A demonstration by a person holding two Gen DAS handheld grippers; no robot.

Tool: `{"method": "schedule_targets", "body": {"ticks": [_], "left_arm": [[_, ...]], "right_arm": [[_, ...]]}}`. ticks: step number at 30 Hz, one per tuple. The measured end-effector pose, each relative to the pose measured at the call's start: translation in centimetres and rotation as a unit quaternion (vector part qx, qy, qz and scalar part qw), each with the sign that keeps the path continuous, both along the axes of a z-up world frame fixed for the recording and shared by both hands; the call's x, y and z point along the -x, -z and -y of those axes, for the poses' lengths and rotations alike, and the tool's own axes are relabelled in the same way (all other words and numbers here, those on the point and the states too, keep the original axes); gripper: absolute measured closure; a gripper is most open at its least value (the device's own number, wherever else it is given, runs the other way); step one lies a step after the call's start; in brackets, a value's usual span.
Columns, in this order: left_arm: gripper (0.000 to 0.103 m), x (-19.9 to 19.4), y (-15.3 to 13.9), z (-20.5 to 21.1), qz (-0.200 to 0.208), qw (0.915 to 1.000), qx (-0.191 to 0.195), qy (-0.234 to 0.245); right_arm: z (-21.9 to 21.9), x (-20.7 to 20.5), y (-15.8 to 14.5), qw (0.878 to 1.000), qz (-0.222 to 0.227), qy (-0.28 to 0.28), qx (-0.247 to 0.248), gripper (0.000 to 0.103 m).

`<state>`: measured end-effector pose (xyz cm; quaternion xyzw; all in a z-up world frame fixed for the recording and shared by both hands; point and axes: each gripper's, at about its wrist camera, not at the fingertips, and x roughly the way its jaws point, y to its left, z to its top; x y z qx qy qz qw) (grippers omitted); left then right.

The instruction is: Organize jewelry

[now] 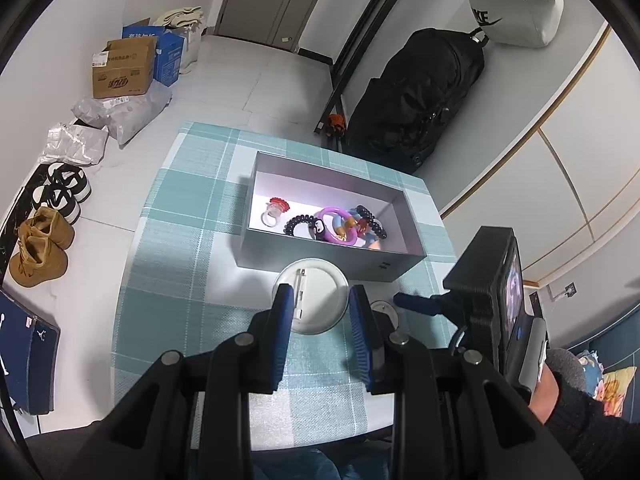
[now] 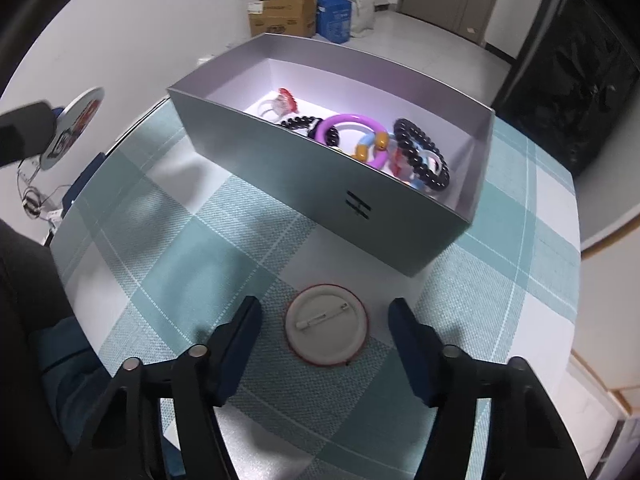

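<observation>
A grey open box (image 1: 320, 254) (image 2: 320, 184) on the checked tablecloth holds a purple bangle (image 2: 352, 128), black bead bracelets (image 2: 420, 156) and a red-topped ring (image 2: 280, 104). My left gripper (image 1: 320, 300) is shut on a white pin badge (image 1: 316, 292), its pin back facing the camera; in the right wrist view that badge (image 2: 74, 126) is lifted at the left. My right gripper (image 2: 324, 316) is open, its fingers either side of a second badge (image 2: 326, 326) lying pin-side up on the cloth; its edge shows in the left view (image 1: 386, 308).
The small table (image 1: 180, 240) has floor all around. Shoes (image 1: 40, 248), cardboard boxes (image 1: 124, 64) and bags lie left. A black bag (image 1: 420, 92) stands behind the table.
</observation>
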<state>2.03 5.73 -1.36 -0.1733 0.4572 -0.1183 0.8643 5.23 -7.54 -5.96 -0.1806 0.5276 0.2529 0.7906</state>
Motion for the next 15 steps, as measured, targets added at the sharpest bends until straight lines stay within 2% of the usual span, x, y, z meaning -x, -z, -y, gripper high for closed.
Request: {"method": "schedule_targets", "body": {"ticks": [4,5,13,15], "left_arm": [[0.080,0.0,-0.1,-0.2,0.002,1.0000,0.004,-0.002],[0.080,0.0,-0.1,-0.2,0.002,1.0000,0.004,-0.002],[0.080,0.1,0.0,-0.3,0.000,1.0000,0.003,-0.006],[0.080,0.0,0.0,-0.4,0.000,1.0000,0.004,-0.008]], "right_arm": [[-0.1,1.2,0.0,1.000,0.002,-0.014,-0.007,0.056],[-0.2,1.4,-0.1,1.000,0.003,-0.018,-0.008,0.061],[-0.1,2.3,0.1,1.000,-0.001,-0.016,-0.012,0.061],[0.3,1.4,0.0,1.000,-0.007,-0.012,-0.019,0.061]]}}
